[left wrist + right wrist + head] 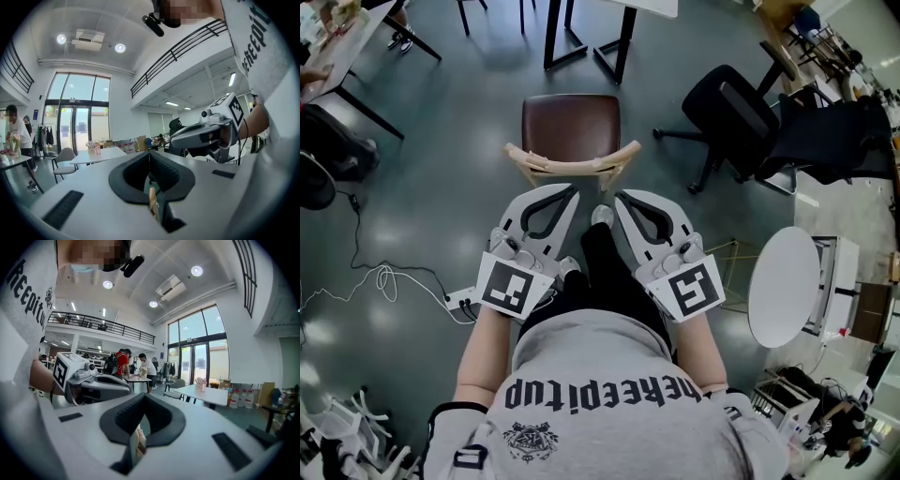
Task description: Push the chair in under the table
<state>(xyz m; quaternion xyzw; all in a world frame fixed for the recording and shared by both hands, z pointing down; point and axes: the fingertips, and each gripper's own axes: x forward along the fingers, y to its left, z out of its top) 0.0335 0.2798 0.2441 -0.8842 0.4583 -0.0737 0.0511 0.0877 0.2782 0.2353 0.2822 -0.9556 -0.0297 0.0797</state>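
Note:
The chair (571, 127) has a brown seat and a curved pale wooden backrest (534, 161). It stands on the grey floor, just short of the black-legged table (617, 49) at the top of the head view. My left gripper (574, 190) and right gripper (617, 196) are both shut and empty, side by side, with their tips right behind the backrest. Whether they touch it I cannot tell. A sliver of the wooden backrest (152, 202) shows through the gap under the left gripper (149, 157), and another sliver of the backrest (139, 440) shows under the right gripper (143, 398).
A black office chair (737, 114) stands to the right of the chair and a round white table (783, 286) at the lower right. A white cable (382, 281) and power strip (459, 300) lie on the floor at the left. The person's legs (605, 272) are between the grippers.

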